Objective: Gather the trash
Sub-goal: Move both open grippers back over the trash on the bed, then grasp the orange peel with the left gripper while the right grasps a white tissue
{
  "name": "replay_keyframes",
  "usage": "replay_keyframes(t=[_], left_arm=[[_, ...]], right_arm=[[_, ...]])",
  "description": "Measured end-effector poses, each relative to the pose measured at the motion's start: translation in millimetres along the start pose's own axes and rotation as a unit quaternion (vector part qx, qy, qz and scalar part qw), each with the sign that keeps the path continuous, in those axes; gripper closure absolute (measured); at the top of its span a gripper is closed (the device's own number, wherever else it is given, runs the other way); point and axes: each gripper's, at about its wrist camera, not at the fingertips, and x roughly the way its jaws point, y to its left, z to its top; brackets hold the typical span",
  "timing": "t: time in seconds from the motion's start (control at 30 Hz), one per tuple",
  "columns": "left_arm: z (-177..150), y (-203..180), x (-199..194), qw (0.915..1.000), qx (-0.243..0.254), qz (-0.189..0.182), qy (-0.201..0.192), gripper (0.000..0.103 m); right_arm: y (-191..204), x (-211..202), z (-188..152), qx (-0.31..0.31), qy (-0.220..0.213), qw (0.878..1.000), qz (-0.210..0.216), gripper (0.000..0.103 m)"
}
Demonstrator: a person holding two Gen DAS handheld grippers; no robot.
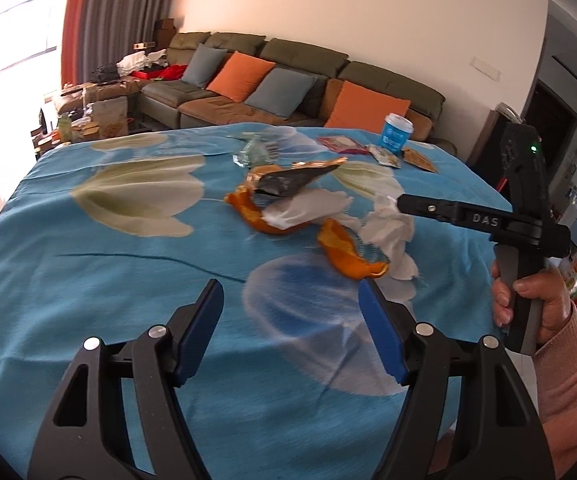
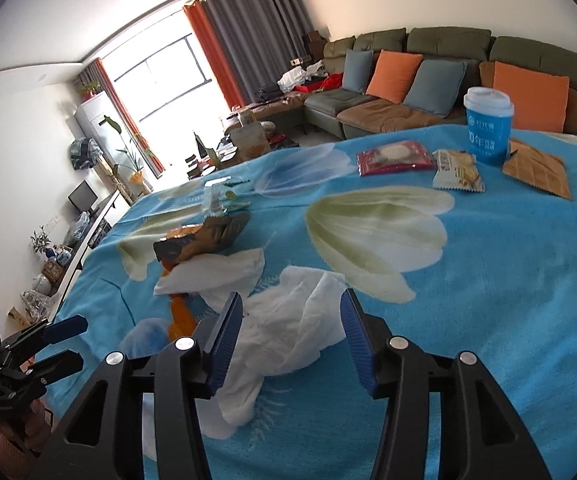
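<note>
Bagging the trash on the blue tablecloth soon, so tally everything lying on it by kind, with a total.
Orange peel pieces: 2
White tissues: 2
Snack wrappers and packets: 5
Blue paper cup: 1
Total: 10

Daylight floods in through the window [image 2: 168,76] — blown out to white glare in the left wrist view. The room is bright, shadows soft. Fisheye bending curves the sofa [image 1: 288,80] and walls; motion blur smears the orange peel [image 1: 344,248] — corners vignette black.
</note>
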Motion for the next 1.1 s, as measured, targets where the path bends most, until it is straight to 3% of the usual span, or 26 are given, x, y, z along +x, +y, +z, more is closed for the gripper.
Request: replay_keyframes(t=[0.27, 0.53, 0.77, 1.1], left_arm=[[4.6, -24.2, 24.6, 0.999, 0.02, -0.03, 0.025, 0.035], [11.8, -38.1, 54.0, 0.9971, 0.024, -0.041, 0.059, 0.039], [13.6, -37.6, 73.9, 0.9951, 0.011, -0.046, 0.087, 0.058], [12.8, -35.3, 80.1, 0.9936, -0.005, -0.061, 0.094, 0.074]], right_arm=[[-1.4, 9.5, -6.0, -0.002, 0.024, 1.0, 0.01, 0.055], [-4.1, 7.4, -6.5, 0.003, 0.026, 0.999, 0.026, 0.083], [-5.4, -1.8, -6.3, 0.008, 0.015, 0.999, 0.042, 0.089], [-5.6, -7.5, -7.1, 0.013, 0.007, 0.998, 0.058, 0.089]])
